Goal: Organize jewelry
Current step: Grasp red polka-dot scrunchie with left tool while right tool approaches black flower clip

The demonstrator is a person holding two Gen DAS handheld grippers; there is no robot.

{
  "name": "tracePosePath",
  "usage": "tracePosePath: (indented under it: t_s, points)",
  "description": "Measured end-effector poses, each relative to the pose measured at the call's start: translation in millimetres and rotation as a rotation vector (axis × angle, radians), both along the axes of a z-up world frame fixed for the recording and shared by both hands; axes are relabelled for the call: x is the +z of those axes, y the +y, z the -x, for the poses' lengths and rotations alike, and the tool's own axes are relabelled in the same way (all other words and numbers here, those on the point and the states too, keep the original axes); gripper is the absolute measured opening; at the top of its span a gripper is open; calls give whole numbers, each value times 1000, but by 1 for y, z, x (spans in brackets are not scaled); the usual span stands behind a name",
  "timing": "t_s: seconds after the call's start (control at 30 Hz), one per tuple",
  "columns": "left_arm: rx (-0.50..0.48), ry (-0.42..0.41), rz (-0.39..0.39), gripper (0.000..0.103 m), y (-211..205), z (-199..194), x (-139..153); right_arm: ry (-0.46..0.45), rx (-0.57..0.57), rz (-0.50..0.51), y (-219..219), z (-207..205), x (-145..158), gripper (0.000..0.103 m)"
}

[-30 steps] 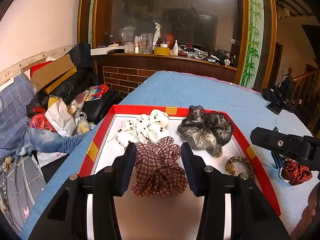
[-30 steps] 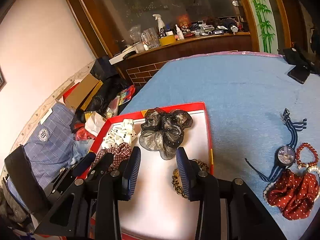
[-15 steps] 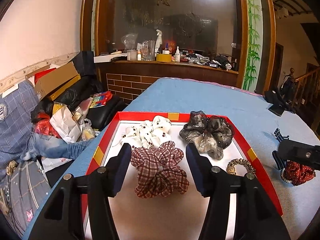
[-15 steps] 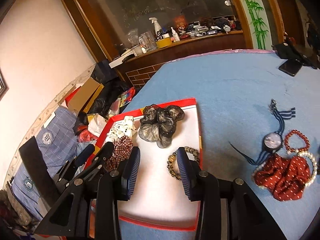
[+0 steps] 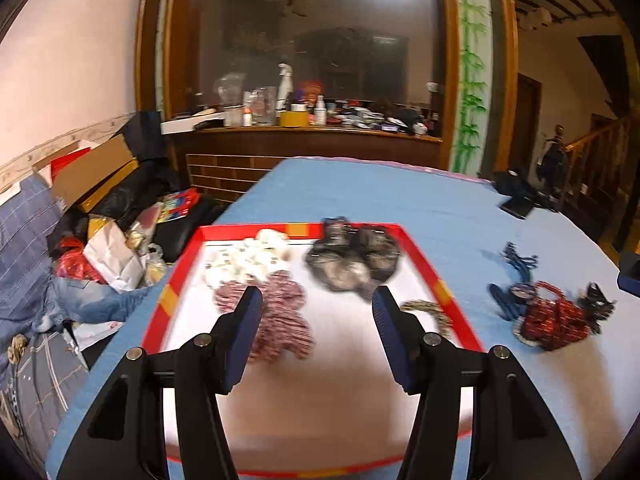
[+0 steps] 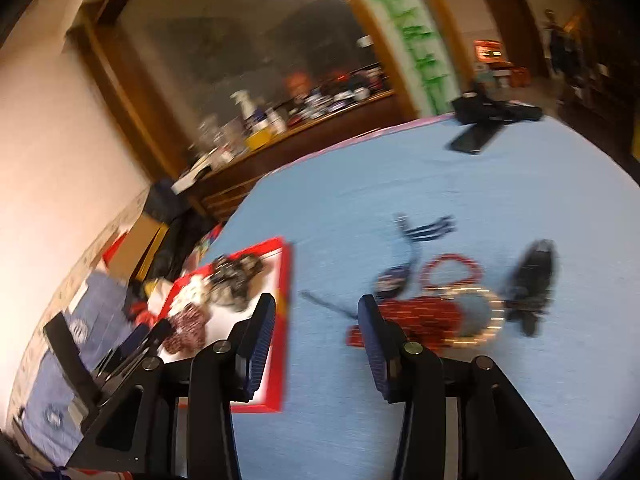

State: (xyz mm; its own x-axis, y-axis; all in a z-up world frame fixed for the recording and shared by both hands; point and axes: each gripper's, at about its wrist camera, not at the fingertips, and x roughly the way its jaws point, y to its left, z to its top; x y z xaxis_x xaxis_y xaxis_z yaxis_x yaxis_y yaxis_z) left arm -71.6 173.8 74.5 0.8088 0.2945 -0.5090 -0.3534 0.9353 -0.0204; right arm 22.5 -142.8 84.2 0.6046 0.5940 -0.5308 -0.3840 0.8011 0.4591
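Both views blurred — left gripper (image 5: 316,312) and right gripper (image 6: 316,316) jaws apart, just opening, nothing between; leopard band (image 5: 430,312) half hidden.

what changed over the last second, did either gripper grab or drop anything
The left gripper pulled back from the plaid scrunchie; its jaws have just been opening, nothing clamped between them. The right gripper swung from over the red tray toward the red dotted scrunchie on the blue cloth, its jaws also just opening, empty. Nothing was grabbed or dropped. Scrunchies in the tray and loose items stayed put.
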Motion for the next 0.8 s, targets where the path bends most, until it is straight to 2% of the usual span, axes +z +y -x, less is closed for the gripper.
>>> tracePosePath:
  t_s: [0.17,0.27,0.37,0.4,0.5,0.57,0.63,0.8]
  points:
    - [-88,17,-12,56,-32,-2,6,14,-94,-35,-51,1,-5,48]
    - [-181,51,2,56,-55,-6,6,30,-141,-50,-75,0,-12,49]
    - [-303,98,53,63,-80,-15,3,44,-202,-53,-99,-4,-20,49]
    - [-345,119,77,68,-89,-21,2,46,-219,-49,-105,-6,-23,49]
    - [-483,189,152,69,-119,-41,-3,71,-260,-68,-124,-13,-36,51]
    - [-525,221,175,70,-137,-54,-5,94,-272,-87,-133,-17,-44,51]
    - [-551,252,181,75,-155,-71,-10,112,-280,-97,-140,-20,-52,51]
    - [-573,340,183,76,-187,-116,-33,135,-283,-151,-153,-26,-56,52]
